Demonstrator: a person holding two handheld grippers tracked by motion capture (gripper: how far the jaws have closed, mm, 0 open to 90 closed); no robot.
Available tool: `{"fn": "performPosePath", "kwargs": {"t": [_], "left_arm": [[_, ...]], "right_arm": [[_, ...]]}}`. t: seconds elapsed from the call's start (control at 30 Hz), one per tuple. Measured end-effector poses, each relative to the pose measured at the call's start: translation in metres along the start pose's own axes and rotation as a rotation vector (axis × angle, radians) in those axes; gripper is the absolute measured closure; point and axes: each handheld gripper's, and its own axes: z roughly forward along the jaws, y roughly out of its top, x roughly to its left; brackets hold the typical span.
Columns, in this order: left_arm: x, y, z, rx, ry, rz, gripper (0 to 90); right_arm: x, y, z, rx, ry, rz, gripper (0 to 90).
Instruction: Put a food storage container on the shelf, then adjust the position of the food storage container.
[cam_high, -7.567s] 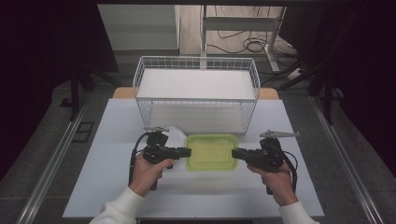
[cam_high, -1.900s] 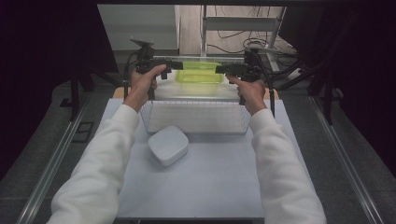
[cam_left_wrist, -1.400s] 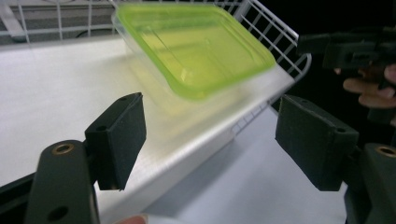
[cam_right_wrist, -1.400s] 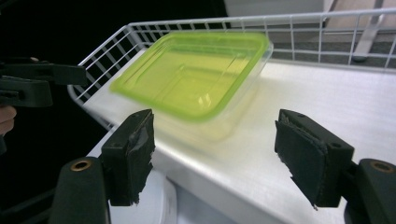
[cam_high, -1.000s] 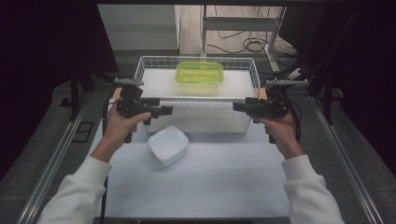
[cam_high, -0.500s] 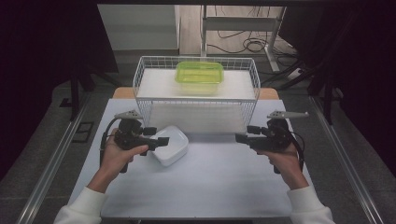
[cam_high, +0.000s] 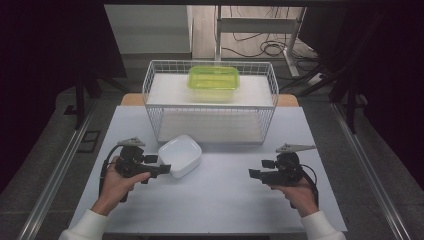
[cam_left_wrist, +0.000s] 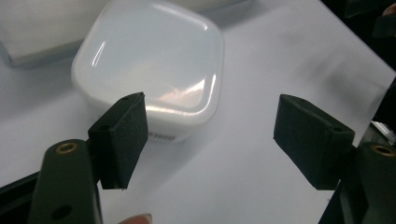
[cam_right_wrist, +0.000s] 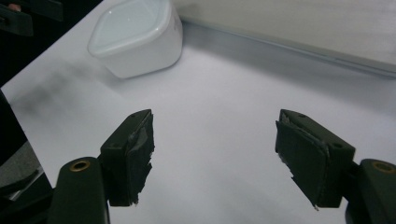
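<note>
— Where does the white container (cam_high: 180, 155) sit?

— On the white desk (cam_high: 225, 200), left of the middle and just in front of the wire basket (cam_high: 210, 102), near that basket's front left corner; it is square with rounded corners, and in the left gripper view (cam_left_wrist: 149, 70) a small label shows on the side wall facing the camera.

— And the left gripper (cam_high: 162, 169)?

— Just beside the container's near left edge, pointing toward it; its jaws stand spread wide with nothing between them; in its own view (cam_left_wrist: 210, 135) the container lies beyond the left pad (cam_left_wrist: 123, 135), whether touching I cannot tell.

— The right gripper (cam_high: 252, 173)?

— Well apart from the container, over the right part of the desk, nearer the front edge, pointing left; its jaws are likewise spread and empty; in its own view (cam_right_wrist: 215, 154) bare desk lies between the pads (cam_right_wrist: 303, 154), with the container (cam_right_wrist: 137, 35) farther off.

— Anything else?

— A green lidded box (cam_high: 213, 77) rests inside the basket, toward its far edge.
</note>
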Motion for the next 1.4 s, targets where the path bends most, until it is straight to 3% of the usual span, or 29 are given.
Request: {"fn": "performPosePath", "kwargs": {"t": [0.4, 1.4], "left_arm": [[0.002, -0.009, 0.005, 0.035, 0.034, -0.013, 25.3], [0.005, -0.002, 0.009, 0.029, 0.069, -0.012, 28.0]], "right_arm": [[-0.005, -0.002, 0.008, 0.015, 0.000, -0.002, 28.1], [-0.011, -0.005, 0.003, 0.004, -0.012, 0.027, 28.7]]}}
